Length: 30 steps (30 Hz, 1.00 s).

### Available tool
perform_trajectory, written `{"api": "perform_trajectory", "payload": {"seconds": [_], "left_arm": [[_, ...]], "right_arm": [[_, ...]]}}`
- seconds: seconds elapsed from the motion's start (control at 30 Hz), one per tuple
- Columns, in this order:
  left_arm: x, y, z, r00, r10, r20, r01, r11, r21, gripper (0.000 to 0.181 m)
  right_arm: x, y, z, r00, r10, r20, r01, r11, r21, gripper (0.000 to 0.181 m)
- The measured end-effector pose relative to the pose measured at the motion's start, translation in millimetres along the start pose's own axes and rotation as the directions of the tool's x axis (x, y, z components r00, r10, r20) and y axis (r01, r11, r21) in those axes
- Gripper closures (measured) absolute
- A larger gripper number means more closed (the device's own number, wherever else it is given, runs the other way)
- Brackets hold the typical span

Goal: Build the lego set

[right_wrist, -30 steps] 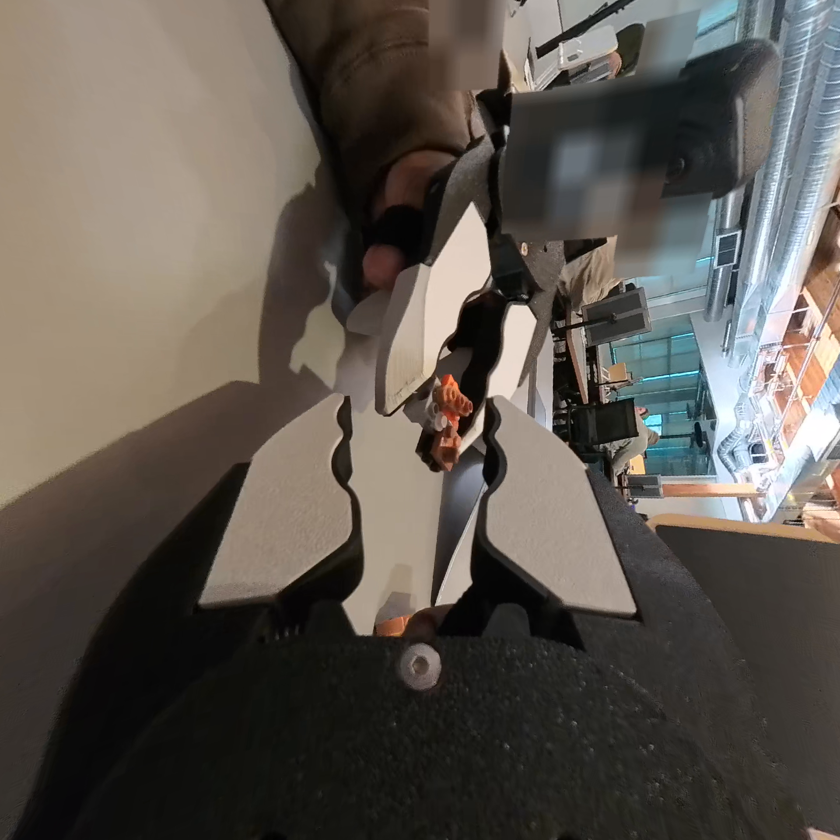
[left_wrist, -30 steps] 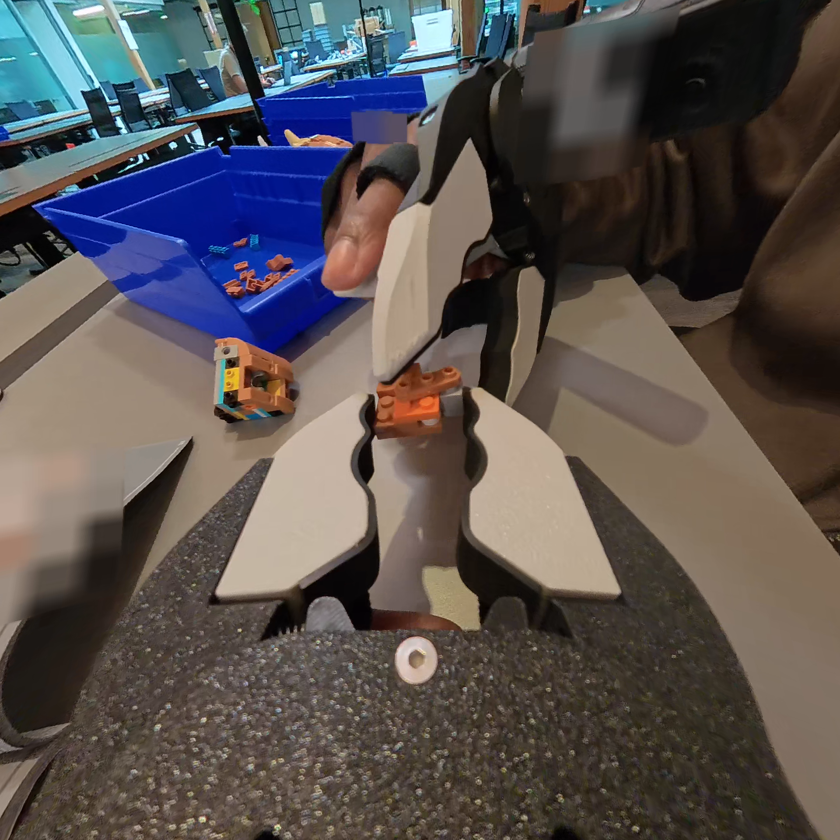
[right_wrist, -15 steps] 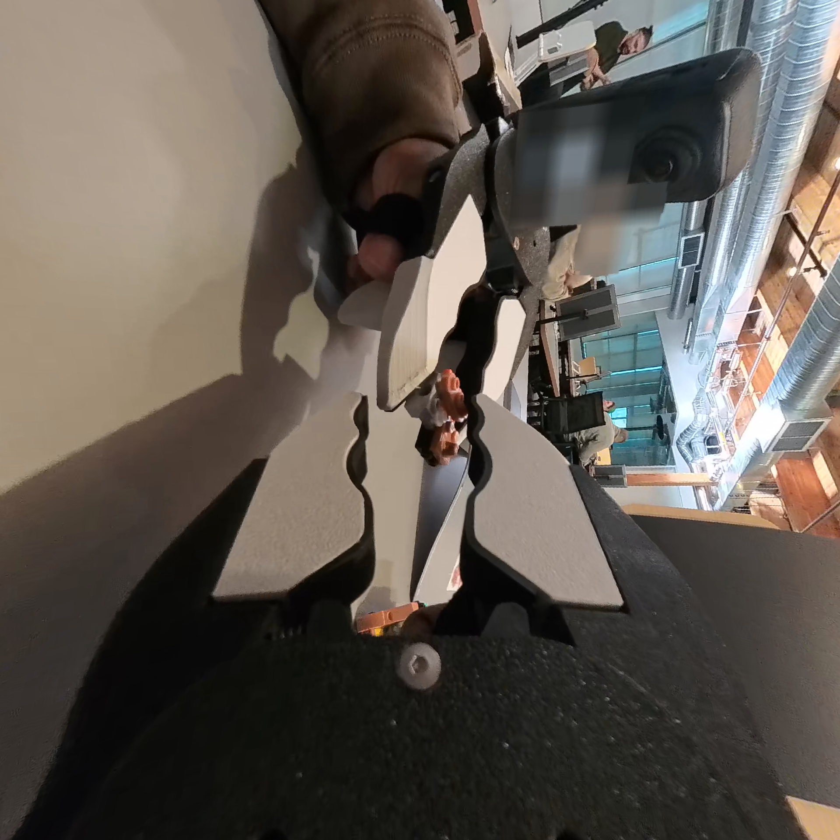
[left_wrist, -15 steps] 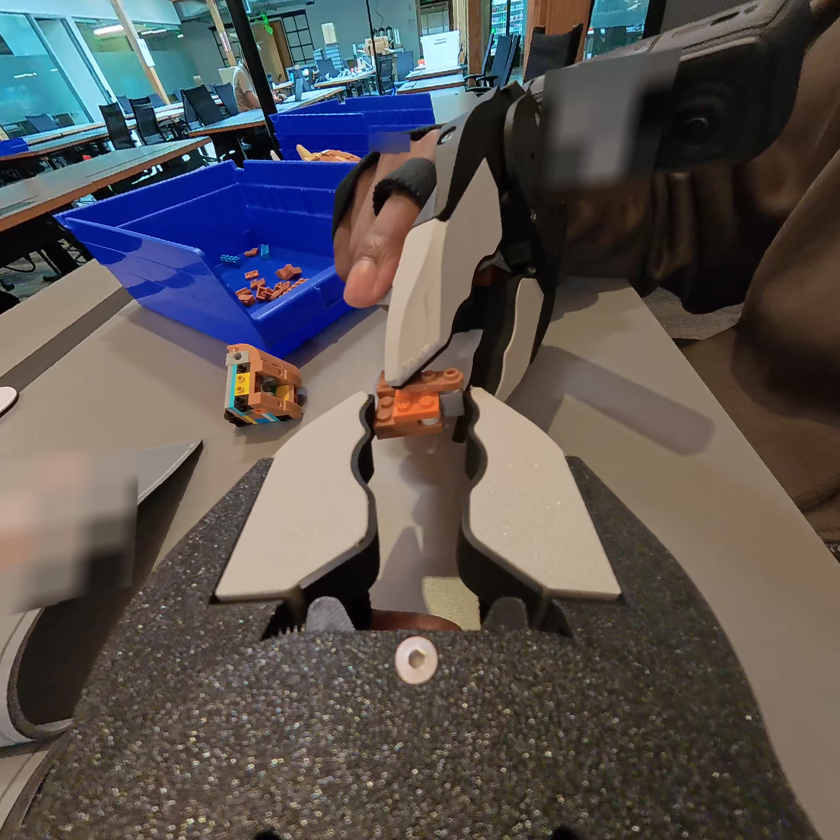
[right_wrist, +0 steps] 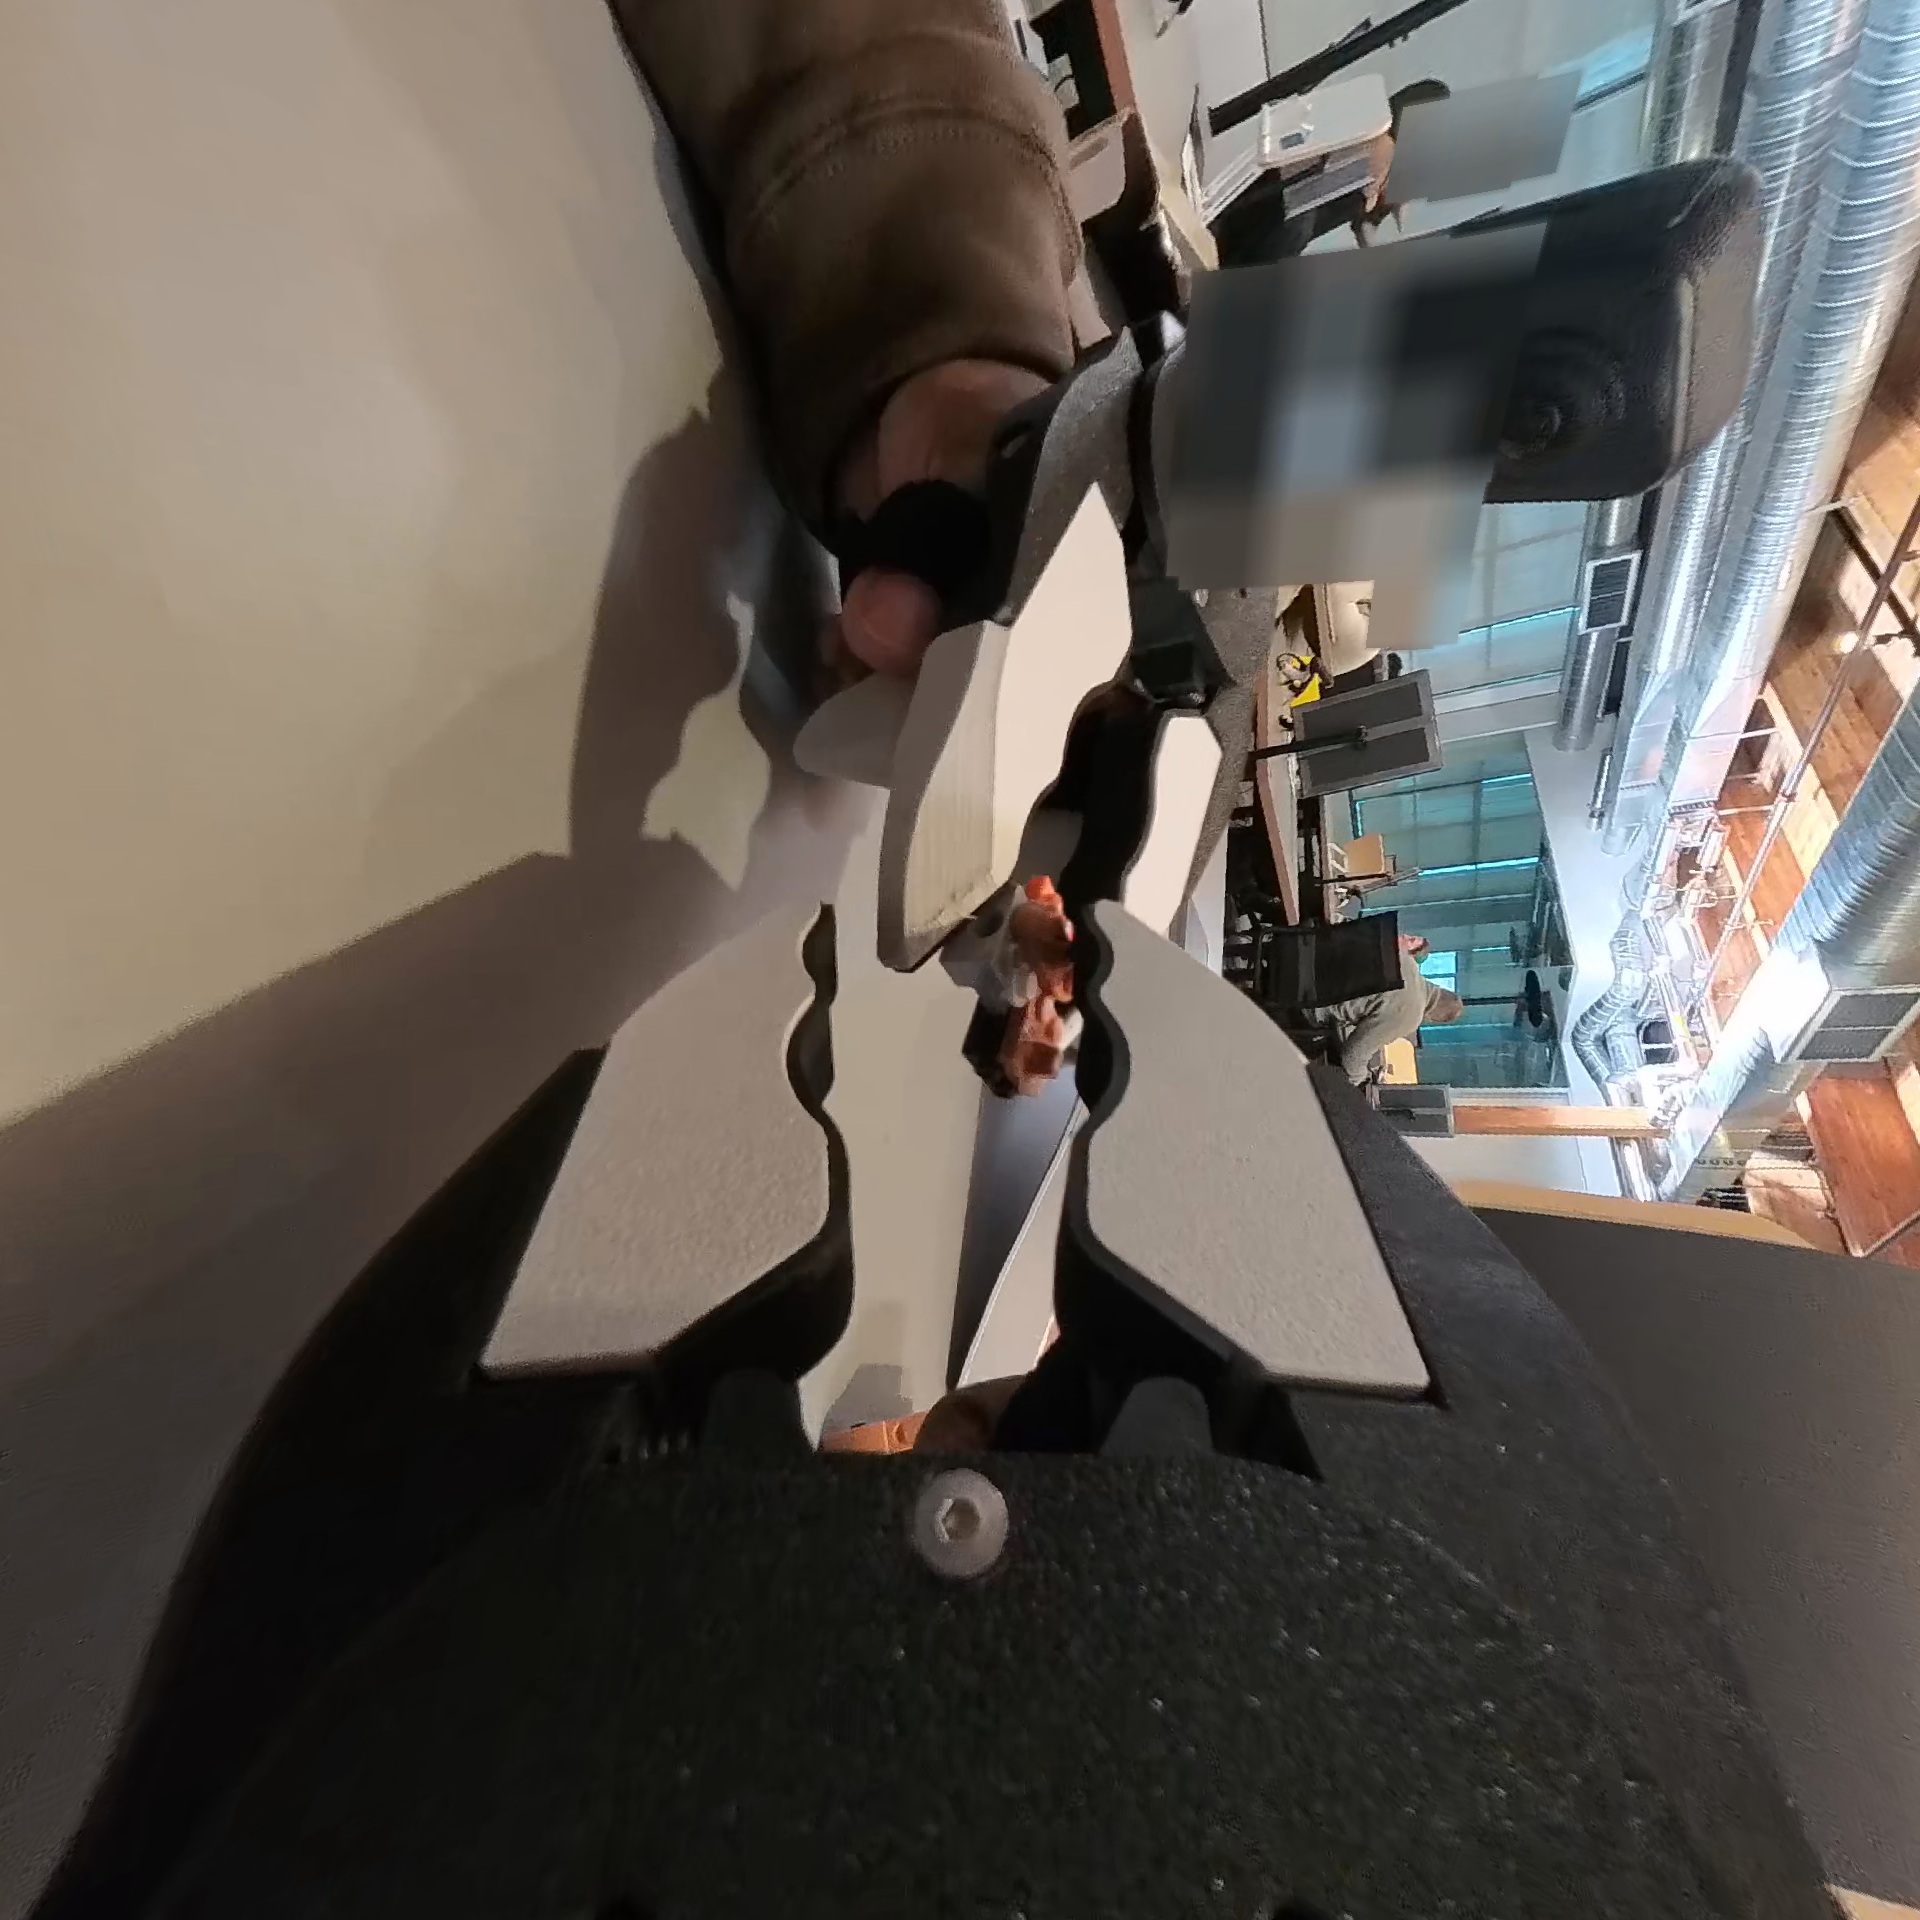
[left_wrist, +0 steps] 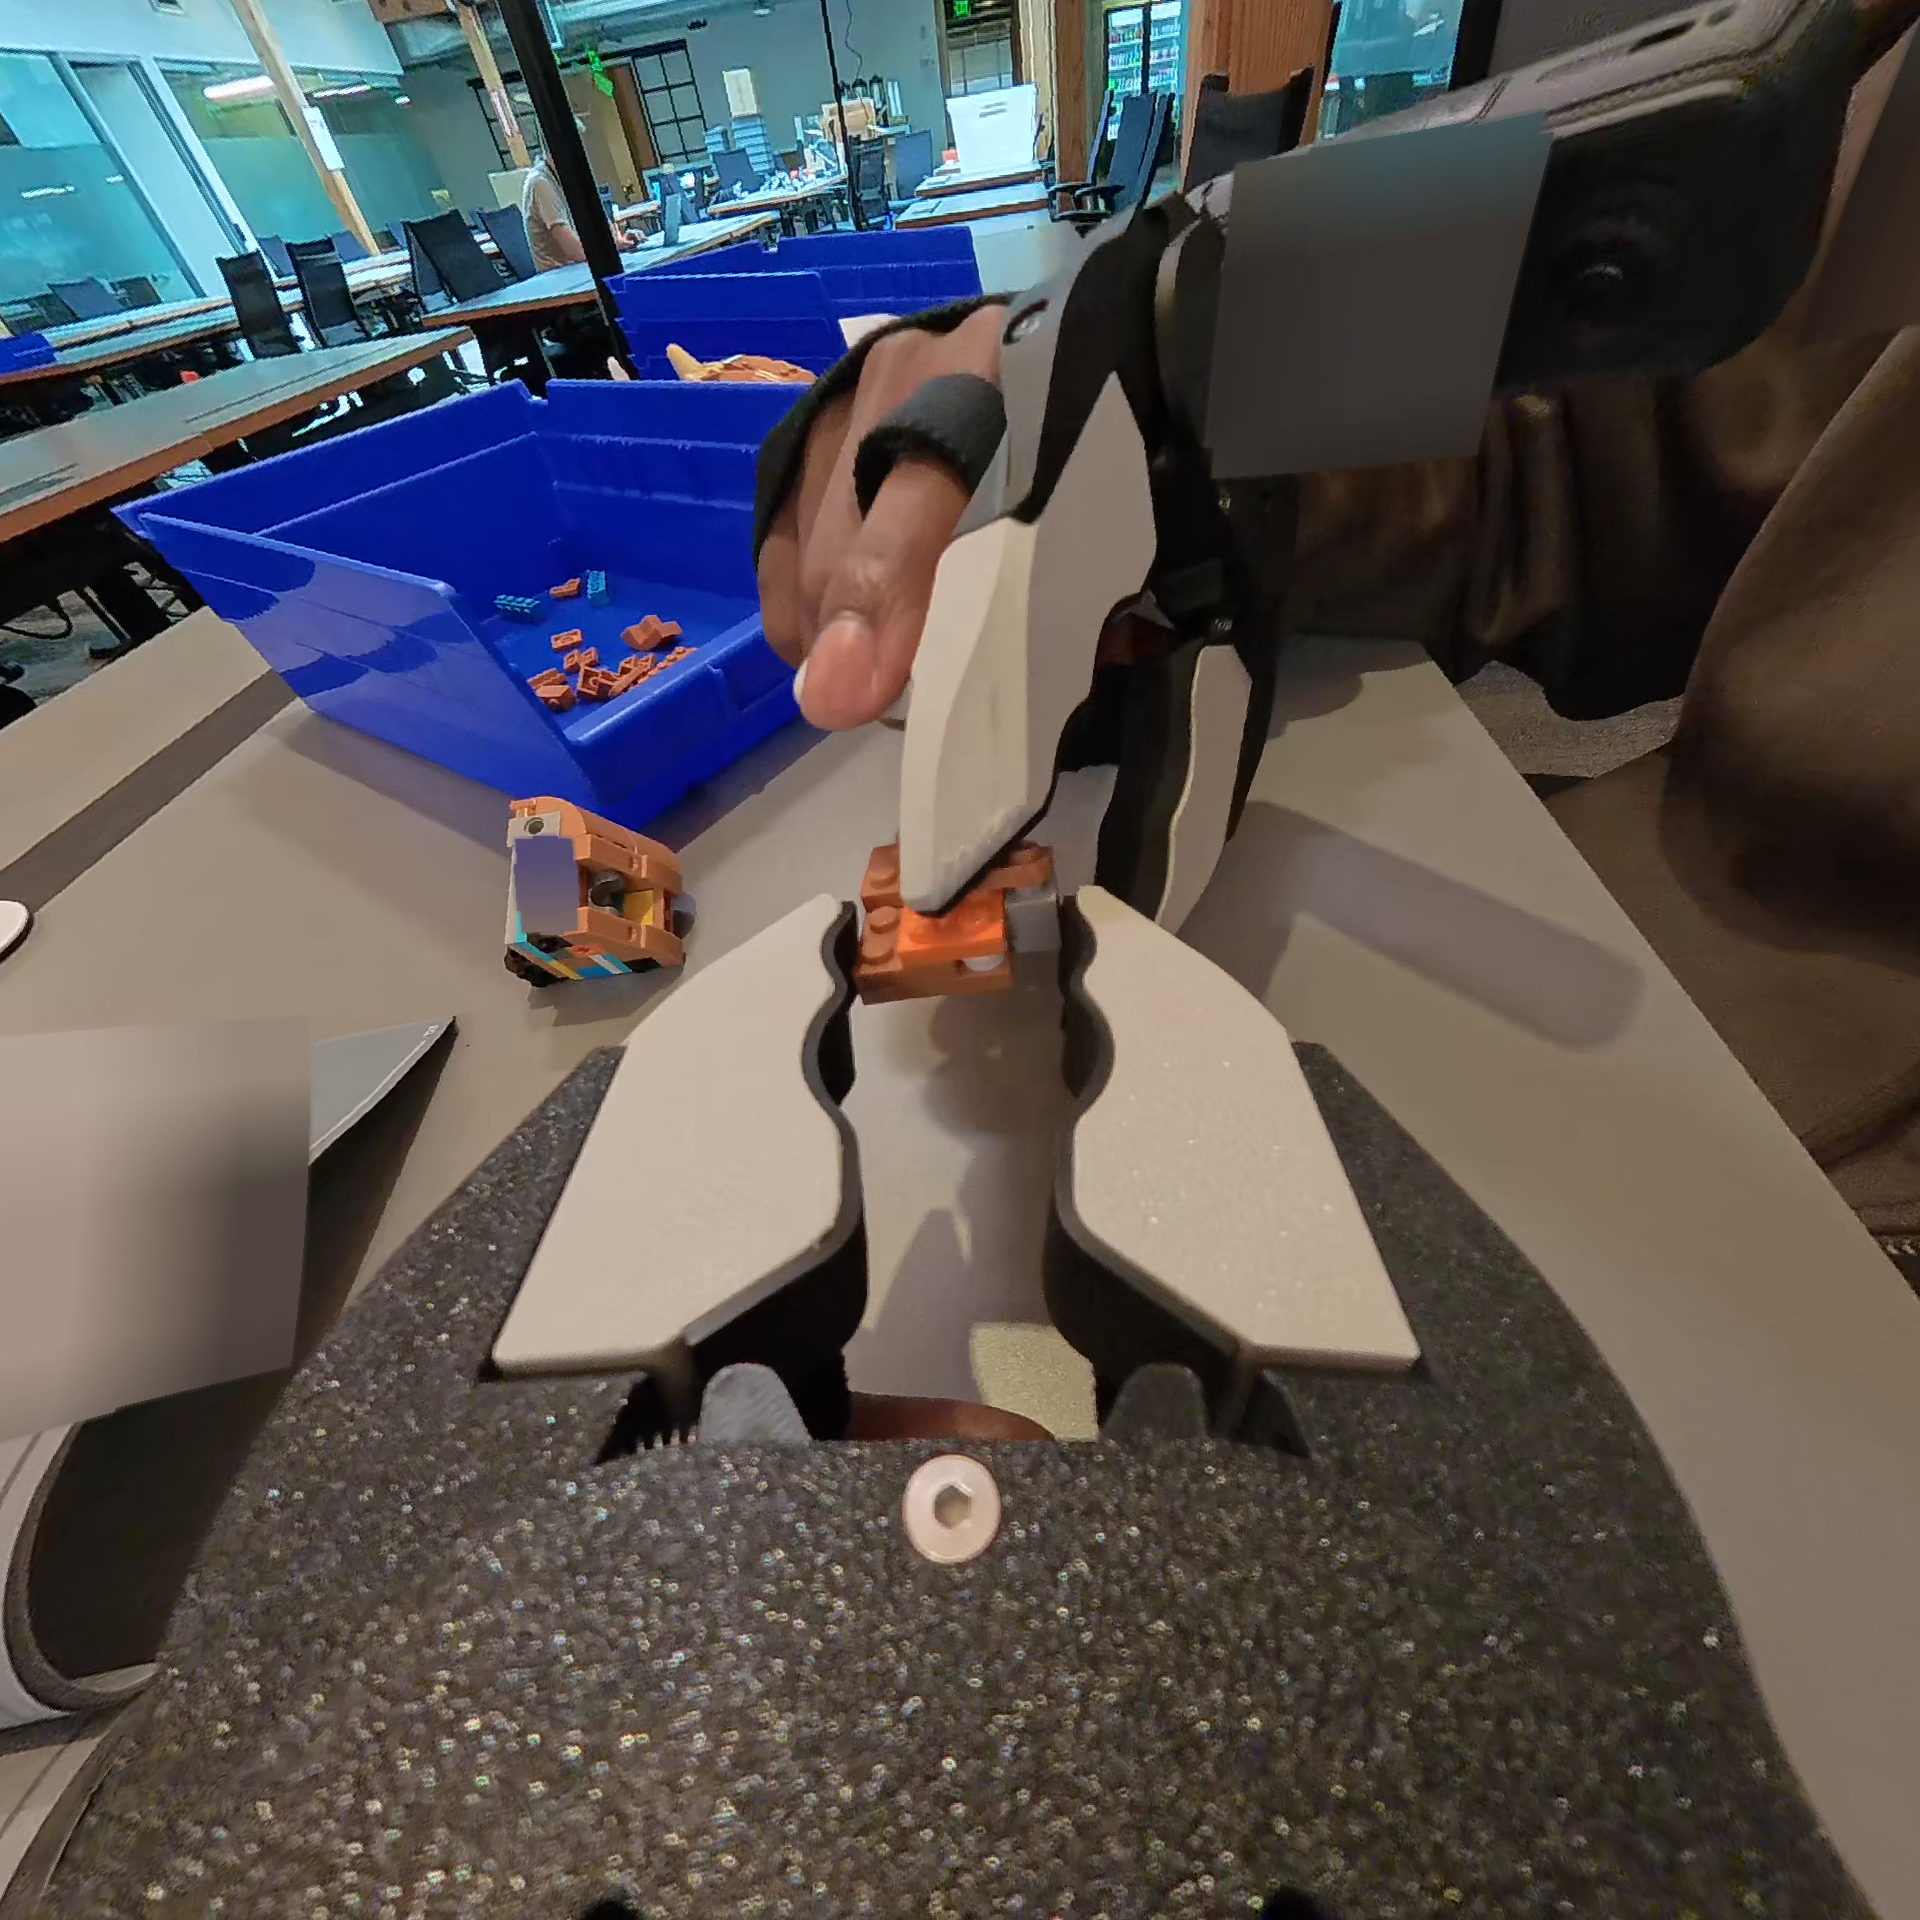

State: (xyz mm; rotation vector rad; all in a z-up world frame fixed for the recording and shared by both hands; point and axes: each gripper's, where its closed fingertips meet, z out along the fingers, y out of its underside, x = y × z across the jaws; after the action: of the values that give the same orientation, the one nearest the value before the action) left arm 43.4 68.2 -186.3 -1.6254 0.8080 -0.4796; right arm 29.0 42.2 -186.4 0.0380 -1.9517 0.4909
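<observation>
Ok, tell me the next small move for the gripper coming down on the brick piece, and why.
Probably press down a little more. The left gripper is shut on the orange brick assembly, holding it above the table, and a finger of the right gripper rests on the top plate, which looks tilted, not fully seated.
</observation>
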Motion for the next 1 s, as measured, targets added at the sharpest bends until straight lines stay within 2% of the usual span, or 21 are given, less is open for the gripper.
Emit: {"api": "perform_trajectory", "payload": {"seconds": [0.37, 0.53, 0.63, 0.77, 0.9, 1.0], "left_arm": [[1, 1, 1, 1.000, 0.008, -0.001, -0.008, 1.000, -0.004, 0.144], [1, 0, 1, 1.000, 0.015, 0.001, -0.015, 1.000, -0.003, 0.144], [1, -4, 0, 1.000, 0.022, 0.005, -0.022, 1.000, 0.018, 0.144], [-1, -12, -3, 0.998, 0.053, 0.041, -0.055, 0.997, 0.053, 0.144], [-4, -12, -3, 0.992, 0.094, 0.082, -0.098, 0.994, 0.046, 0.144], [-4, -11, -2, 0.991, 0.103, 0.084, -0.107, 0.994, 0.038, 0.144]], "right_arm": [[1, 0, -5, 0.999, 0.036, 0.032, -0.036, 0.999, 0.008, 0.145], [3, -2, -5, 0.998, 0.055, 0.026, -0.056, 0.998, 0.022, 0.143], [9, -6, -9, 0.990, 0.137, 0.027, -0.139, 0.989, 0.058, 0.138], [17, -7, -17, 0.939, 0.334, 0.082, -0.341, 0.936, 0.087, 0.138], [24, -6, -21, 0.863, 0.487, 0.135, -0.496, 0.867, 0.046, 0.144], [24, -4, -20, 0.819, 0.553, 0.155, -0.559, 0.829, -0.004, 0.146]]}}
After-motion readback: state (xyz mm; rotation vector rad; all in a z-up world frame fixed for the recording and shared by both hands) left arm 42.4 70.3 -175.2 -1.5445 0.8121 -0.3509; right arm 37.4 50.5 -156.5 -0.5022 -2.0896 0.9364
